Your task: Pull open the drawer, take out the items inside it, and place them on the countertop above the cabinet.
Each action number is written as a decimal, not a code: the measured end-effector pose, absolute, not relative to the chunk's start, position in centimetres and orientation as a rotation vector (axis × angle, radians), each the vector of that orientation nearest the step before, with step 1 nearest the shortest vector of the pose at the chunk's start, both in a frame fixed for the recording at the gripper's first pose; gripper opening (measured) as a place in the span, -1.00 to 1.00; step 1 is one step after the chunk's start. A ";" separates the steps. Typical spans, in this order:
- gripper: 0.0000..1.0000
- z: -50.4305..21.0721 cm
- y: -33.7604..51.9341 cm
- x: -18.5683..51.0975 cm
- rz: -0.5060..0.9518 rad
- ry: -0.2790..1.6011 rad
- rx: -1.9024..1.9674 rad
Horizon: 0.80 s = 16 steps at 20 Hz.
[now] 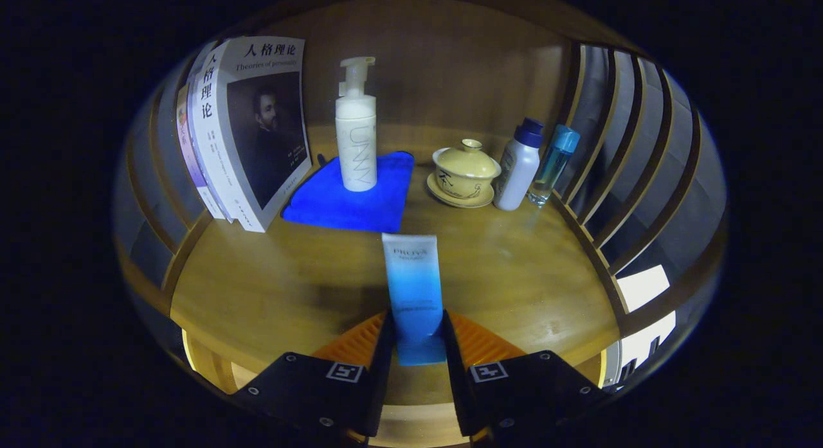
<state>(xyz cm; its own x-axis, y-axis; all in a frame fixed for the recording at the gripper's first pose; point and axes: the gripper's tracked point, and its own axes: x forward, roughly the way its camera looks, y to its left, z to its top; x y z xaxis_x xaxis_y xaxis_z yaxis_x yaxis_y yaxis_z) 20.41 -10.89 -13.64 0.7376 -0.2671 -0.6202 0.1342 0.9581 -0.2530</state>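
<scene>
Tongs (416, 339): clenched on the blue tube, both fingers pressed against its lower sides, held over the near edge of the worktop.
Blue tube (413, 287): gripped upright between the fingers, capped end down, flat crimped end up; body shaded from pale at the top to deeper blue below; whether its base touches the worktop cannot be told.
Worktop (514, 274): brown wood, seen spreading beyond the fingers; a wooden back panel stands behind it.
Blue cloth (350, 197): laid flat on the worktop at 11 o'clock from the tube, just beyond its upper end, apart from it.
Pump bottle (355, 133): white, upright, standing on the far part of the blue cloth.
Books (241, 133): a row stood upright at 10 o'clock, tilted slightly; the foremost cover carries a portrait; its lower corner sits just beside the cloth's left edge.
Lidded cup (465, 171): cream ceramic, lid on, set on a matching saucer at 1 o'clock, to the right of the cloth and apart from it.
White bottle (519, 165): dark blue cap, upright, just beside the saucer's right side.
Clear blue bottle (553, 165): lighter blue cap, leaning a little, near or touching the white bottle; contact cannot be told.
Slatted side (617, 152): curved wooden slats noted at 2 o'clock, beside the two bottles.
</scene>
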 end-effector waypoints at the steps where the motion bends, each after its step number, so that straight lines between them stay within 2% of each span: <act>1: -0.05 -13.1 -10.9 20.4 -0.221 0.695 -0.197; 2: -0.02 -13.1 -10.8 20.4 -0.214 0.680 -0.187; 7: 0.90 -11.3 -8.9 18.0 -0.143 0.570 -0.058; 16: 0.88 -2.3 -8.2 10.6 -0.106 0.232 0.006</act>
